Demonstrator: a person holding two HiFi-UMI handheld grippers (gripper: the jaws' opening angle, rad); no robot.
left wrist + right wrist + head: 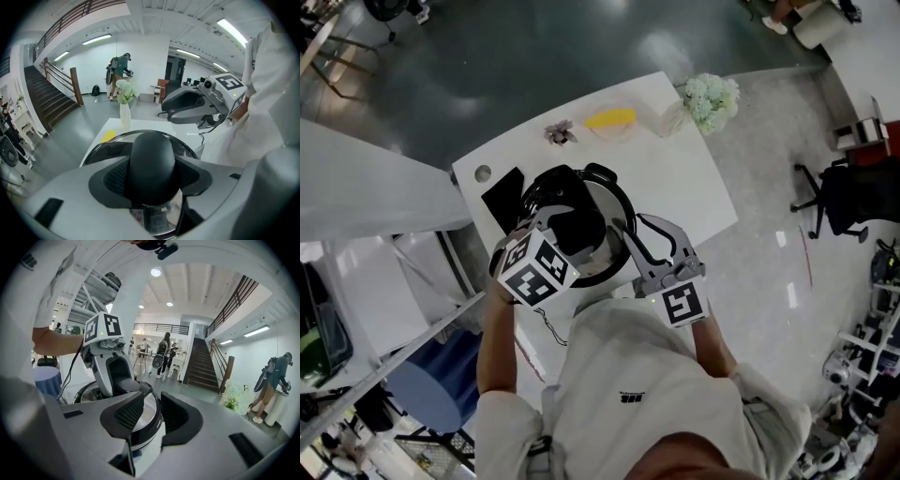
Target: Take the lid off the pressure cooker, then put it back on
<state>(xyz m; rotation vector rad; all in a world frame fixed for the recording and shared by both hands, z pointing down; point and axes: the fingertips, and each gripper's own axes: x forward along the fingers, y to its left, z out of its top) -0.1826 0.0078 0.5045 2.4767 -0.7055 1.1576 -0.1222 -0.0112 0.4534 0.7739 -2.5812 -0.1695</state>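
Black knob [152, 161] of the lid [617, 211]: my left gripper [574, 225] is clenching it from above, pointing steeply down, forearm reaching in over the table [694, 183]. The lid is sitting atop the pressure cooker [146, 432] at the table's middle. My right gripper [150, 411] is lying nearly level at the cooker's right side, jaws apart, pressing nothing.

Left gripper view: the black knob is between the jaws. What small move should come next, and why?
Probably lift the knob a little. The left gripper grips it on both sides, the lid lies on the cooker, and the right gripper stands open at the cooker's side.
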